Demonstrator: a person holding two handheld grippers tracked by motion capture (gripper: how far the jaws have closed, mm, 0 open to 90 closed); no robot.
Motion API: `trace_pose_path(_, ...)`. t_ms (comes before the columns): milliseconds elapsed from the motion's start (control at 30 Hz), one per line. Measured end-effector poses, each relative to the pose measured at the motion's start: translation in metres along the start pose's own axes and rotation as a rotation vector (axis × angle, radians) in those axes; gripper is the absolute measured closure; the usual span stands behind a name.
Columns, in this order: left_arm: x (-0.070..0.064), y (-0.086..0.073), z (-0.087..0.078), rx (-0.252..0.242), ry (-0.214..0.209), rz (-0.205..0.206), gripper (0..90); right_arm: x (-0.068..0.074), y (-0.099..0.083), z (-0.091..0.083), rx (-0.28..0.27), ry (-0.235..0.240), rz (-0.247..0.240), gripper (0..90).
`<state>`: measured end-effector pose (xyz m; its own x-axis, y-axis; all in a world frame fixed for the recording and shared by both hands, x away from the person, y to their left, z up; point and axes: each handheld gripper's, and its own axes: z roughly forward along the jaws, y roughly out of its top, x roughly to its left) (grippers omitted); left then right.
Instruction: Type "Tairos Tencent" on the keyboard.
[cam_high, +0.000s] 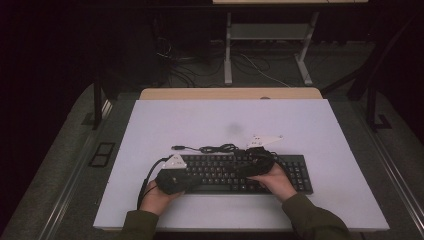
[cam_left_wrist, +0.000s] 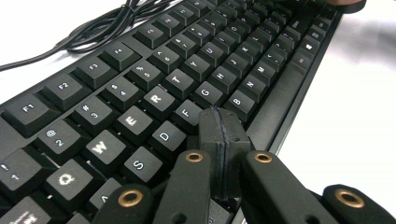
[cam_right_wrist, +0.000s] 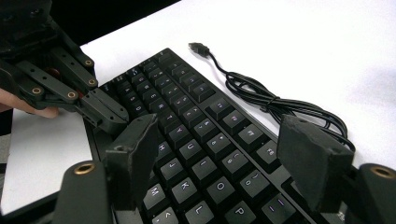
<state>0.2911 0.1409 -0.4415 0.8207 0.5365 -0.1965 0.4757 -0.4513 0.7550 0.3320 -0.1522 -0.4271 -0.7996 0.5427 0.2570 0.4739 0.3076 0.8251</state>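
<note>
Here, your inventory. Tabletop (cam_high: 320, 125): white, matte, rectangular; wide bare room far of the keyboard and to its right, a narrower strip along the near edge.

Keyboard (cam_high: 295, 167): black plastic, full-size, flat at near centre, long side left to right. White legends read clearly on the near keys in the left tongs view; the far rows blur.

Cable (cam_high: 218, 148): thin, black, loosely coiled just beyond the keyboard's far edge, its plug lying free to the left.

Left tongs (cam_left_wrist: 223, 140): your left hand (cam_high: 156, 199) sets them over the keyboard's left end, jaws pressed together, nothing between, tips just over the keys near F and G; contact cannot be told.

Right tongs (cam_right_wrist: 224, 154): your right hand (cam_high: 276, 181) holds them above the middle keys, jaws spread wide, empty.

Your forearms are cut off at the bottom edge; the floor beyond is dark, hard to make out.
</note>
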Motion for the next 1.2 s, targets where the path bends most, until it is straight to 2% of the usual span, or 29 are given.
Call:
trace_pose_path(333, 0.000, 0.002, -0.003, -0.004, 0.011, 0.006, 88.6, 0.000, 0.000, 0.000, -0.004, 0.002, 0.000, 29.0)
trace_pose_path(600, 0.002, 0.005, -0.007, -0.026, 0.016, 0.001, 88.7, 0.000, 0.000, 0.000, -0.004, 0.002, -0.001, 29.0)
trace_pose_path(800, 0.008, 0.012, -0.010, -0.059, 0.029, -0.005, 88.8, 0.000, 0.000, 0.000, 0.000, 0.003, -0.001, 29.0)
trace_pose_path(1200, 0.024, 0.014, -0.008, -0.070, 0.083, -0.033, 88.8, 0.001, 0.000, 0.002, 0.005, 0.004, -0.002, 29.0)
